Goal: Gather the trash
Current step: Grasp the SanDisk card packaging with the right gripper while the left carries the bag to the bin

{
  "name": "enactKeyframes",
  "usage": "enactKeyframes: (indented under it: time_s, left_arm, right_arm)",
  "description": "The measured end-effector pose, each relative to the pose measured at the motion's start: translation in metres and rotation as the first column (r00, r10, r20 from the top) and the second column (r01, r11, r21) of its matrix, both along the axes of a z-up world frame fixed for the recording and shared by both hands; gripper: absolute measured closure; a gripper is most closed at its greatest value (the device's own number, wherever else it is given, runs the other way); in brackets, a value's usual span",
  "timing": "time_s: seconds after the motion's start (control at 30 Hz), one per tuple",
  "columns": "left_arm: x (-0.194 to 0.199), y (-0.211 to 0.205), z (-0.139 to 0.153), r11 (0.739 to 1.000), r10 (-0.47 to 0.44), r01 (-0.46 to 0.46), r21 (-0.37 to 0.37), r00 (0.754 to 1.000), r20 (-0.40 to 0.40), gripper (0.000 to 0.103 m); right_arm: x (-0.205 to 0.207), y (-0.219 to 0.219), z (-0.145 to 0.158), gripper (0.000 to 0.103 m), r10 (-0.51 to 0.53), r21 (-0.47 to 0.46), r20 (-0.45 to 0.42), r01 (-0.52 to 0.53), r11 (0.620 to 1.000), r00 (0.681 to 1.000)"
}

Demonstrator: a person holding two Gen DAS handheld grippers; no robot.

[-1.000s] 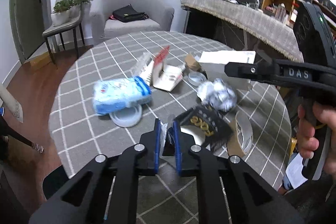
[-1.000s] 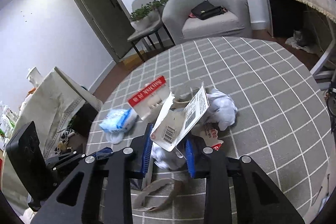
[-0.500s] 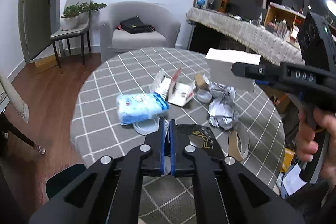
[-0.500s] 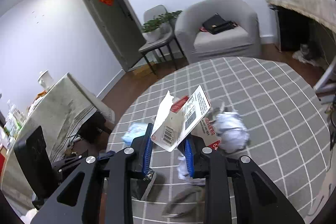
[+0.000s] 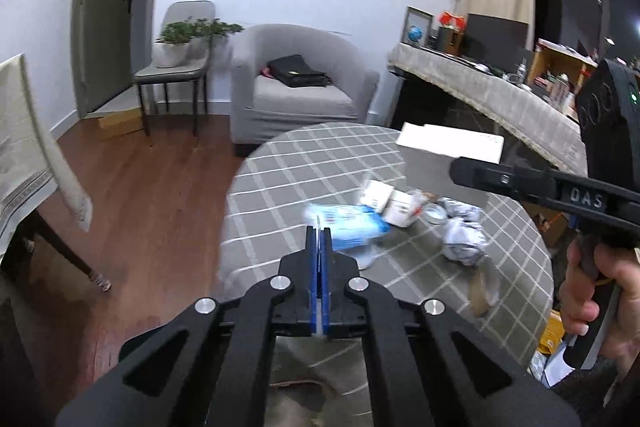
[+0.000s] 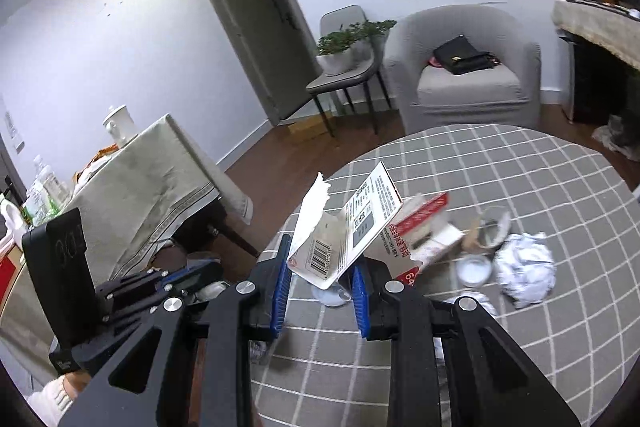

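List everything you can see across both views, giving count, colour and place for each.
table: one, grey checked cloth, centre
packet: one, blue and white, on table
paper ball: one, white, crumpled, on table
box: one, red and white, on table
armchair: one, grey, behind table
bag: one, black, on armchair
carton: one, white, torn, in right tool
left tool: one, black, blue pads, shut on pale scrap
right tool: one, black, blue pads, shut on carton

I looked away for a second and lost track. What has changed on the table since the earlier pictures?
Both grippers have lifted away from the table. The left gripper has closed on a thin pale edge; the black packet is out of view. The right gripper keeps the torn barcode carton. The blue pack and crumpled paper stay put.
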State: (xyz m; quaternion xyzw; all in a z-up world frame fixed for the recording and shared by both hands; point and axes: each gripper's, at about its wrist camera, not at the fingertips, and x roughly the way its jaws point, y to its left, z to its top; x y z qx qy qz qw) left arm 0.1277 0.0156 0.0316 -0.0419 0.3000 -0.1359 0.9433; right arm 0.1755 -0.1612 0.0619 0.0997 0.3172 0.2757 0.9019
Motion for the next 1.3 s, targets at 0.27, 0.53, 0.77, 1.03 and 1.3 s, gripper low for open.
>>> enactKeyframes:
  time_s: [0.27, 0.53, 0.77, 1.03, 1.3]
  left_arm:
    - [-0.003, 0.046, -0.011, 0.998, 0.064, -0.065, -0.023, 0.997, -0.042, 0.102]
    - [-0.009, 0.087, -0.015, 0.989, 0.144, -0.146, -0.035, 0.988, -0.047, 0.102]
    - [-0.002, 0.117, -0.053, 0.978, 0.208, -0.207, 0.027, 0.966, -0.152, 0.102]
    - [0.004, 0.141, -0.106, 0.969, 0.245, -0.224, 0.102, 0.917, -0.315, 0.102]
    - [0.003, 0.161, -0.155, 0.967, 0.254, -0.219, 0.128, 0.848, -0.465, 0.102]
  right_arm:
    - [-0.002, 0.043, 0.001, 0.077, 0.075, -0.031, 0.013, -0.075, 0.997, 0.997]
    - [-0.007, 0.081, 0.001, 0.077, 0.151, -0.053, 0.022, -0.149, 0.987, 0.988]
    - [-0.009, 0.119, -0.008, 0.077, 0.222, -0.077, -0.005, -0.222, 0.972, 0.975]
    - [-0.009, 0.16, -0.018, 0.077, 0.291, -0.086, -0.037, -0.293, 0.952, 0.956]
    - [-0.008, 0.202, -0.038, 0.077, 0.336, -0.109, -0.095, -0.345, 0.932, 0.937]
